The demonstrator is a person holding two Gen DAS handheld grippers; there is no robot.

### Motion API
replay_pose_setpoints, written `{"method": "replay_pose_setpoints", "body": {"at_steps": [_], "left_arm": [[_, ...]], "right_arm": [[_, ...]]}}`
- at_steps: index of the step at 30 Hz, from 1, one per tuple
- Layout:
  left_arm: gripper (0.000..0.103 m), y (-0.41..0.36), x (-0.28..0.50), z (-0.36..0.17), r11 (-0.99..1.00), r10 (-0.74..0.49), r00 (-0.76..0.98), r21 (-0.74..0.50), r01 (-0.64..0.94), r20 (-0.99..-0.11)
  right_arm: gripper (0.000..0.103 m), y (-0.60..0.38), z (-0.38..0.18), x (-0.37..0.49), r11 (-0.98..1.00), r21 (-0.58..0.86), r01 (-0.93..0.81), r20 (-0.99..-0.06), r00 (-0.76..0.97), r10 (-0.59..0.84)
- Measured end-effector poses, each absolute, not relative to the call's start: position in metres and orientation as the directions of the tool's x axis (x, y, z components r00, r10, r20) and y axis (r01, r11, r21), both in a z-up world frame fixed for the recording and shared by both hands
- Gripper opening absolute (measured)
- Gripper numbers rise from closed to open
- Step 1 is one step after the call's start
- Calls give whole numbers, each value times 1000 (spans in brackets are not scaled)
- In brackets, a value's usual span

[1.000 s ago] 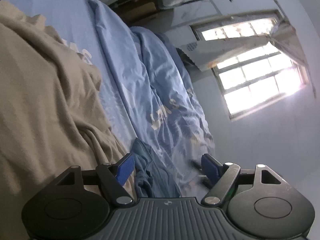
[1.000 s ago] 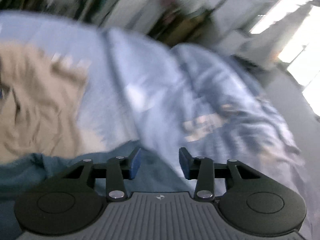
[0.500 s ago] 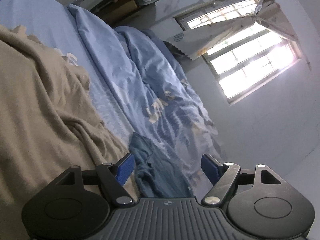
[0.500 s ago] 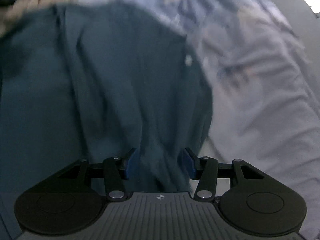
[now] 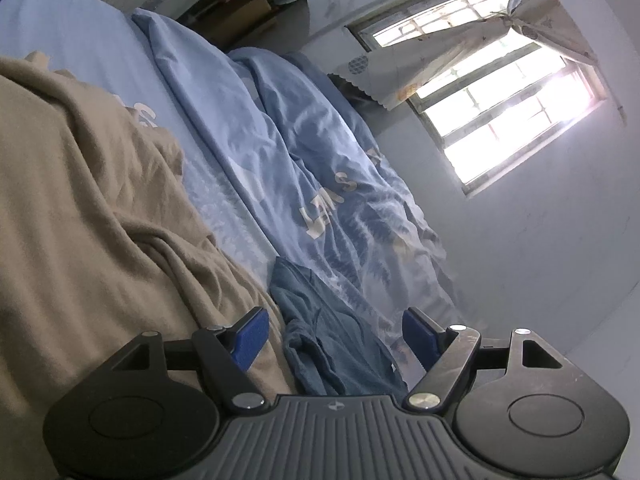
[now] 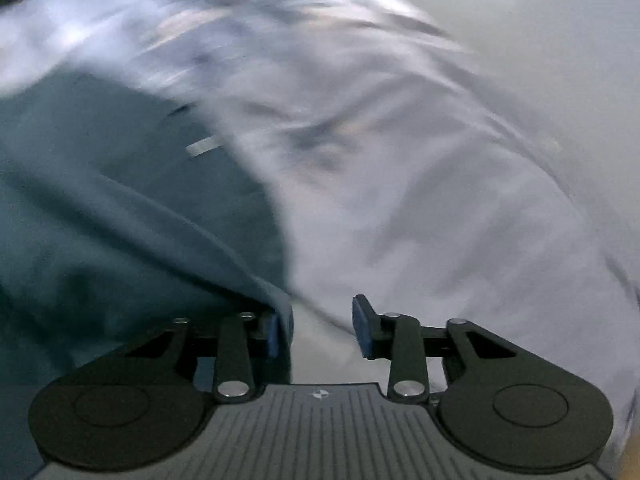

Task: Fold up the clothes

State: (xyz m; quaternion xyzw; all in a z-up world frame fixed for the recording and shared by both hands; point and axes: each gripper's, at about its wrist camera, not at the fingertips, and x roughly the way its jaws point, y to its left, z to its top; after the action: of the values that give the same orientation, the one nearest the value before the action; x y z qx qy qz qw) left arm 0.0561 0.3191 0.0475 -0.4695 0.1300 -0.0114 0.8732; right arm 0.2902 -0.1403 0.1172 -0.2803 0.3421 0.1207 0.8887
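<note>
1. Your right gripper (image 6: pixel 322 330) has swung off the open bedding onto the teal garment (image 6: pixel 120 220); its edge now lies against your left-hand pad, with pale blue duvet (image 6: pixel 420 180) ahead and to the right.
2. Its jaws have just been closing. A clear gap remains; nothing is pinched yet. Judgement: an edge grasp is starting.
3. Your left gripper (image 5: pixel 334 334) has barely shifted: jaws wide, empty, teal garment crumpled just ahead, tan garment (image 5: pixel 80 220) on its left.
</note>
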Motion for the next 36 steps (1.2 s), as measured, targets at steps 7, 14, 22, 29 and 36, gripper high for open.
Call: {"method": "replay_pose_setpoints", "body": {"at_steps": [7,14,22,29,36], "left_arm": [[74,313,60,50,573,-200,957,-818,-59,-209],[74,297,66,60,628,-266,942,-778,10,-203],[74,290,86,88,625,-310,924,-780,19,-226],[74,268,173,88,686,-363,787,-714,-136,-499],[73,243,210,74,802,-253,690,-546,-243,-679]], "right_arm": [[44,-174,120,257,868,-294,-400,-741,669,58],[51,-186,112,189,849,-416,-325,-629,777,-11],[51,-157,57,137,736,-522,-431,-601,798,41],[39,-170,36,131,823,-457,-338,-566,824,24],[39,-186,29,128,866,-381,-322,-546,835,70]]}}
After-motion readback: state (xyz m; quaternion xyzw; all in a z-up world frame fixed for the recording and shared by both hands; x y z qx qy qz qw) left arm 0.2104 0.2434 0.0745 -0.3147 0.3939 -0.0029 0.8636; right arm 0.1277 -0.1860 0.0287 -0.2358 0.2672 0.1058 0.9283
